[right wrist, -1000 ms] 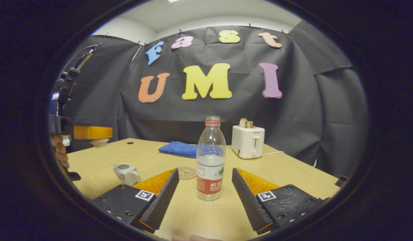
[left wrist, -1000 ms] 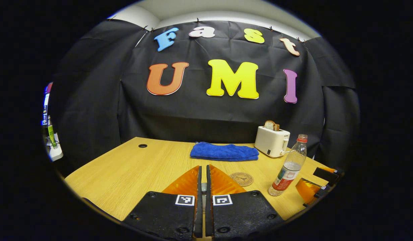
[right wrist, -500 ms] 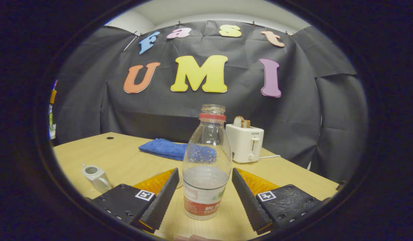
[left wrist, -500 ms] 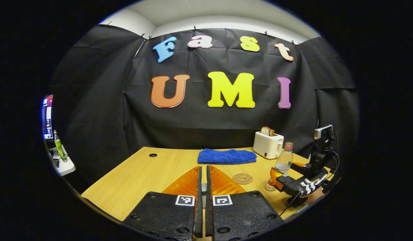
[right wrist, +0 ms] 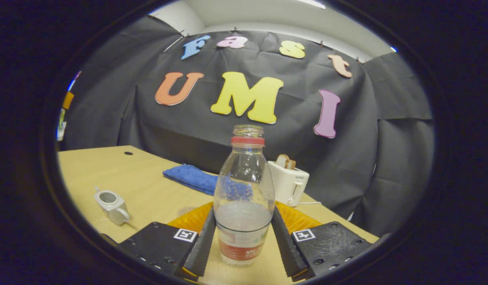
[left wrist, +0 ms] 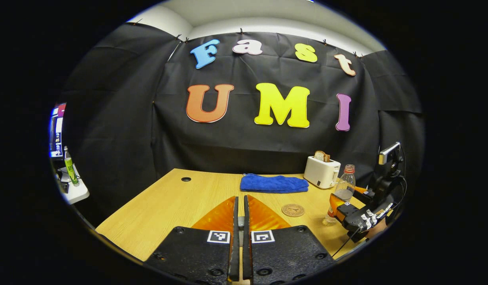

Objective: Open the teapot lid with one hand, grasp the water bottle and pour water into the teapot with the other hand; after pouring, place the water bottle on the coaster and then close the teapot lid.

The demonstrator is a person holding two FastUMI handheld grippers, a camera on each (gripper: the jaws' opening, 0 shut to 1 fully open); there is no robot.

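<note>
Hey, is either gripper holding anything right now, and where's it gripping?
The right gripper clamps the water bottle by its lower body, one finger on each side at the label. The left gripper is closed around a small pale piece, too hidden to identify.

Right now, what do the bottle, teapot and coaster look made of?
Water bottle: clear thin plastic; the towel shows through it. Teapot: glossy white, probably glazed ceramic. Coaster: matte tan disc with a dark printed ring, maybe wood or cork.
</note>
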